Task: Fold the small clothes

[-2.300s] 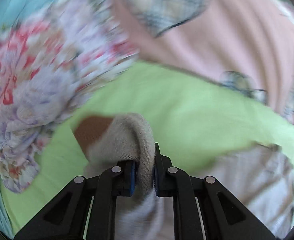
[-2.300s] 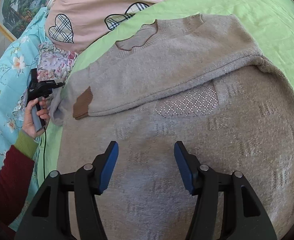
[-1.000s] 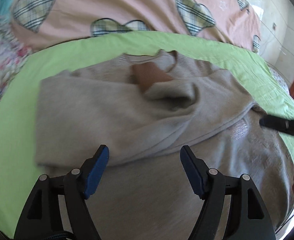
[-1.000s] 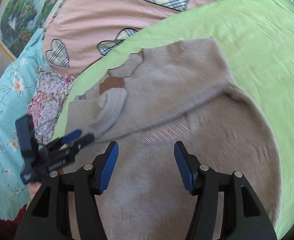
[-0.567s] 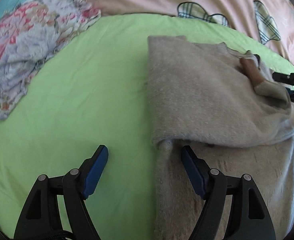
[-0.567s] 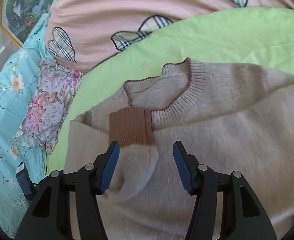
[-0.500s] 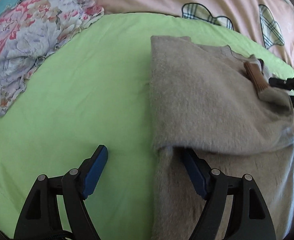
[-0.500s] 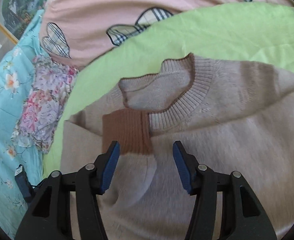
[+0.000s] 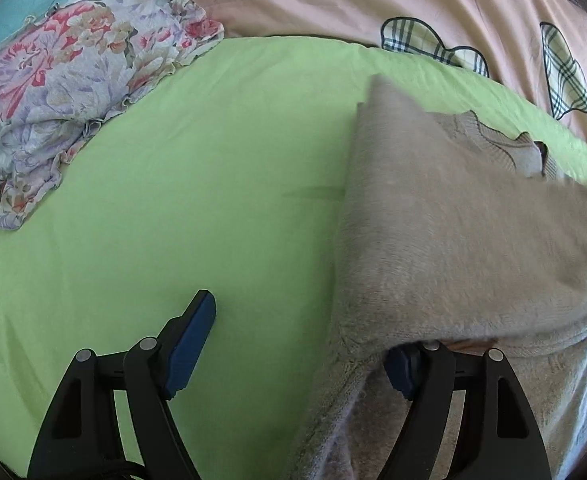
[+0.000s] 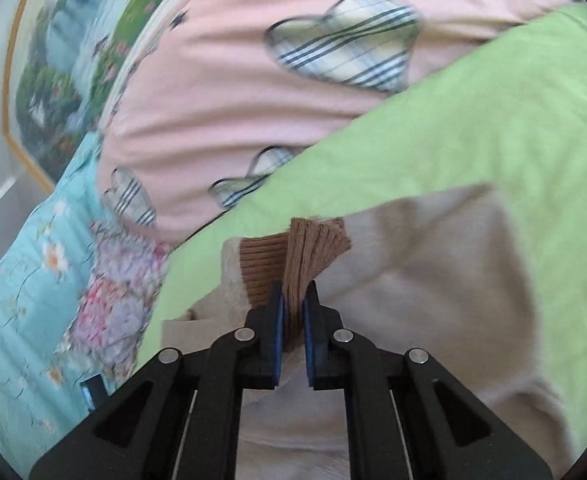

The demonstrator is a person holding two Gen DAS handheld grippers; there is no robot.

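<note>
- The beige sweater (image 9: 453, 240) is lying on the green sheet (image 9: 213, 200), neckline pointing away from both tongs toward the pink quilt (image 9: 373, 0), so its long axis is probably running front-to-back.
- Right gripper (image 10: 292, 308) is pinching the brown cuff (image 10: 313, 252), jaws having just snapped closed on it.
- Left gripper (image 9: 301, 340) is gaping wide, straddling the sweater's edge, gripping nothing.
- Best bet: keeping that sleeve taut and laying it flat across the body.

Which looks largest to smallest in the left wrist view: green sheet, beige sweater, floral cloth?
1. green sheet, widest area.
2. beige sweater, though nearness to the camera enlarges it.
3. floral cloth, smallest, partly cut off at the frame edge.
</note>
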